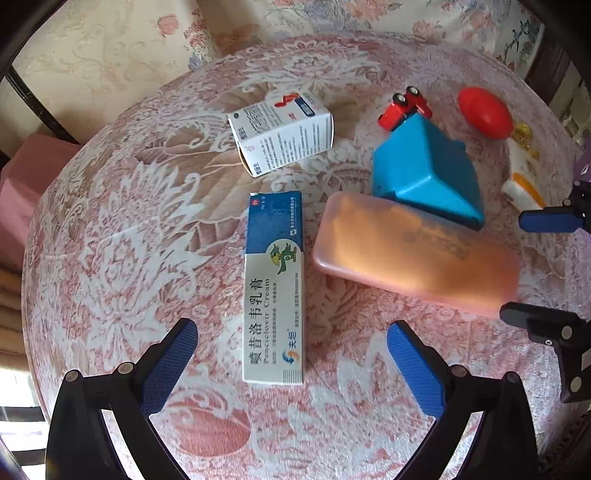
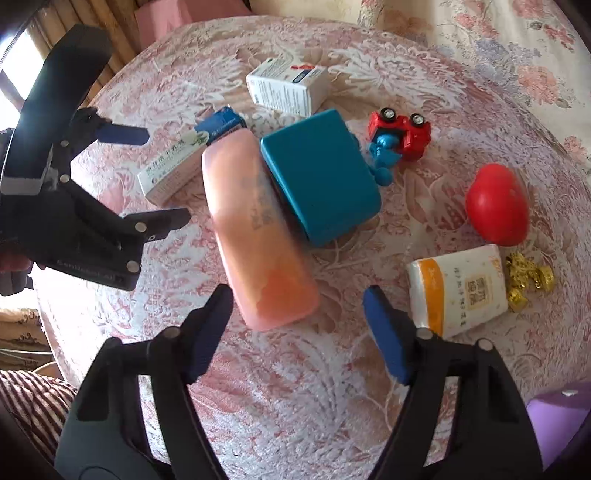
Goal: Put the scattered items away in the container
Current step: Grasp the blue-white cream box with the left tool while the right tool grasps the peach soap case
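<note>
On the round table lie a blue-and-white cream box (image 1: 275,288), a white medicine box (image 1: 282,133), a pink case (image 1: 413,251), a blue box (image 1: 428,173) lying upside down, a red toy car (image 1: 404,107), a red egg-shaped thing (image 1: 484,112) and a white-and-orange packet (image 2: 458,291). My left gripper (image 1: 291,365) is open, its fingers either side of the cream box's near end. My right gripper (image 2: 295,332) is open just before the pink case's (image 2: 258,236) near end. The blue box (image 2: 319,181) leans on the case.
Small gold trinkets (image 2: 528,277) lie beside the packet. A purple object (image 2: 557,424) sits at the near right edge. The table wears a pink floral lace cloth (image 1: 122,258). A floral sofa (image 1: 332,14) stands behind the table.
</note>
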`<state>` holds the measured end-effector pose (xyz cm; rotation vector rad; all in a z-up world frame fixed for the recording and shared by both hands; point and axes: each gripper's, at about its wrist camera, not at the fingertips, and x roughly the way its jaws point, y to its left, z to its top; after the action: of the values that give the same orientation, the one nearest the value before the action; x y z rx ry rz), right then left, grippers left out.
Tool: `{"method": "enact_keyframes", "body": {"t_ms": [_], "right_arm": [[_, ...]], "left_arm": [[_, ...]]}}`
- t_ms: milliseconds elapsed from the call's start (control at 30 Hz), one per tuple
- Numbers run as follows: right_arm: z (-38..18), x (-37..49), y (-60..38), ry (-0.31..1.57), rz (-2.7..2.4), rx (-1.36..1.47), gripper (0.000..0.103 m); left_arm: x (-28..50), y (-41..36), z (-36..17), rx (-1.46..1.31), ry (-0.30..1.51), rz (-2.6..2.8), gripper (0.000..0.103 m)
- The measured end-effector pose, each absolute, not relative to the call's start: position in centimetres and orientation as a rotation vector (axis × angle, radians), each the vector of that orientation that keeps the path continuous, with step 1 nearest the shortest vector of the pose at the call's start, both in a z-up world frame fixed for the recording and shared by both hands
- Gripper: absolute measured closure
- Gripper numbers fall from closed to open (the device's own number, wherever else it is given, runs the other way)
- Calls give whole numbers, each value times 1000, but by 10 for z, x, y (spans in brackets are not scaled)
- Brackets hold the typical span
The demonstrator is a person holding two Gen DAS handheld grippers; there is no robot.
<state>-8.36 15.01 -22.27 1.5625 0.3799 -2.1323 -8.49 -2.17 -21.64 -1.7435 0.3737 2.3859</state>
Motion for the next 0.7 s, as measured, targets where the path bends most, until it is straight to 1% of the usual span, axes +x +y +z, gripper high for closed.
{"method": "enact_keyframes", "body": {"t_ms": [133, 233, 433, 533, 700], "right_arm": [[-228, -84, 143, 408, -2106, 1554, 30], [-230, -87, 133, 441, -2102, 1536, 32], [-234, -93, 113, 507, -2093, 1499, 38], [-235, -96, 103, 539, -2087, 1481, 41], [-239, -97, 94, 570, -2083, 1476, 42]], "left_arm": [[-92, -19, -226, -1751, 418, 2374, 2], [-94, -23, -229, -1759, 416, 2391, 4], [-101, -37, -230, -1773, 345, 2436, 4], [-105, -48, -230, -1801, 275, 2452, 4], [-108, -59, -231, -1820, 199, 2447, 4]]}}
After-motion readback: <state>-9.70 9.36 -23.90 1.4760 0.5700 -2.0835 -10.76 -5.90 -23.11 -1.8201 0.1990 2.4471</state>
